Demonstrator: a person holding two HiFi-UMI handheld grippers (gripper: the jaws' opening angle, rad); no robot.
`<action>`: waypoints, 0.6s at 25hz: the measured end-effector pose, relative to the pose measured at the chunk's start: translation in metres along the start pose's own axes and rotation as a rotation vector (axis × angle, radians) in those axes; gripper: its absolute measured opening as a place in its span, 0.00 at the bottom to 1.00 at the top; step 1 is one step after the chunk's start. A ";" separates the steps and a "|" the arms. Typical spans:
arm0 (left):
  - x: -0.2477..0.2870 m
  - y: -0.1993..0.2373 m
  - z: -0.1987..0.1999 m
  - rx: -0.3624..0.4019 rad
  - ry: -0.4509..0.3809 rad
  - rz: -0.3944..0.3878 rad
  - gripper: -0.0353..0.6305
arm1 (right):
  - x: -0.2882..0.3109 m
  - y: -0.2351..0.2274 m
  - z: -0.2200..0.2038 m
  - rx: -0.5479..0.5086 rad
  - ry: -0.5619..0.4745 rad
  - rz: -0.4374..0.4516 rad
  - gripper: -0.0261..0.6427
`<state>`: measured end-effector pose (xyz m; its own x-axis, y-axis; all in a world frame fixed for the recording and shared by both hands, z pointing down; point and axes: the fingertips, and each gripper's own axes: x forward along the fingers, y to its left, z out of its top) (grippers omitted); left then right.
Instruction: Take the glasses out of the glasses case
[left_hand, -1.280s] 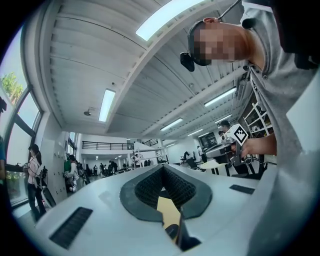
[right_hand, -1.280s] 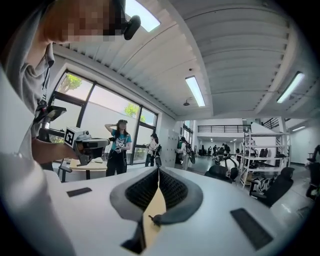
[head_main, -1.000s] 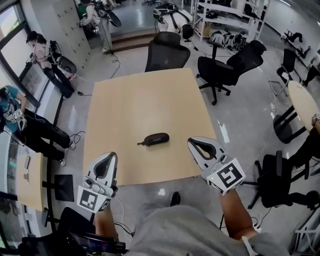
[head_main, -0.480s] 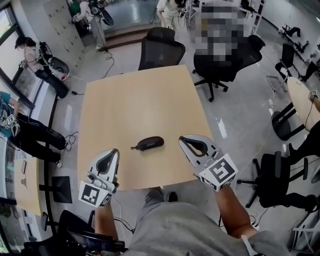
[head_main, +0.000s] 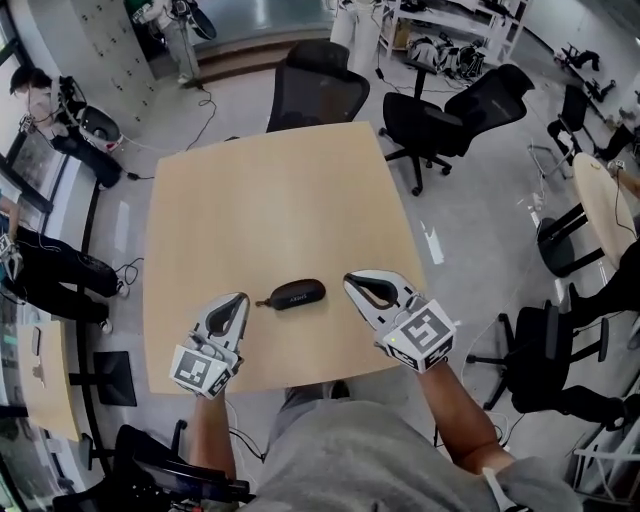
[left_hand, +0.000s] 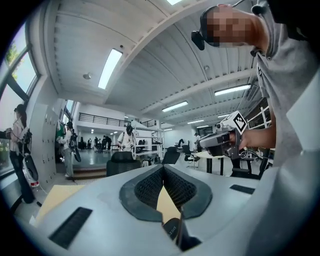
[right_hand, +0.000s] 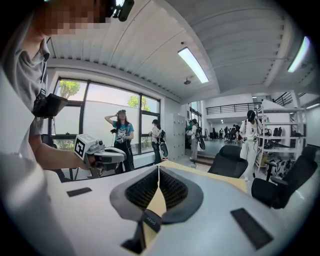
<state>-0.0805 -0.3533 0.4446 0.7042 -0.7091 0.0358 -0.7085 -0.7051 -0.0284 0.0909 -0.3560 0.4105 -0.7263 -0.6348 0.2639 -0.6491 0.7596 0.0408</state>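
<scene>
Hovering just left of the glasses case (head_main: 293, 294), left gripper (head_main: 238, 300), jaws pressed together on nothing; case lying closed, seemingly zipped, near the front edge of the table (head_main: 260, 200); just right, right gripper (head_main: 352, 282) equally closed and empty. Risk: nudging with closed tips, sliding it off.

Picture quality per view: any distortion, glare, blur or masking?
Head view: even light, sharp, edges bent by the wide lens; the glasses case reads dark on the table. Left gripper view: strong fisheye, black corners, mosaic patch at top, ceiling light bright. Right gripper view: same fisheye, bright windows at left, mosaic patch top left.
</scene>
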 end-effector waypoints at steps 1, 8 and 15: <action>0.007 0.004 -0.013 -0.012 0.024 -0.016 0.06 | 0.009 -0.003 -0.006 0.008 0.018 0.007 0.05; 0.055 0.013 -0.113 -0.080 0.219 -0.169 0.07 | 0.075 -0.025 -0.065 0.084 0.163 0.041 0.05; 0.091 0.006 -0.204 -0.040 0.412 -0.333 0.25 | 0.148 -0.038 -0.135 0.153 0.315 0.091 0.05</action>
<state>-0.0304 -0.4208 0.6515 0.8210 -0.3804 0.4258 -0.4564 -0.8853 0.0893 0.0384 -0.4593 0.5777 -0.6925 -0.4725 0.5452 -0.6288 0.7658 -0.1349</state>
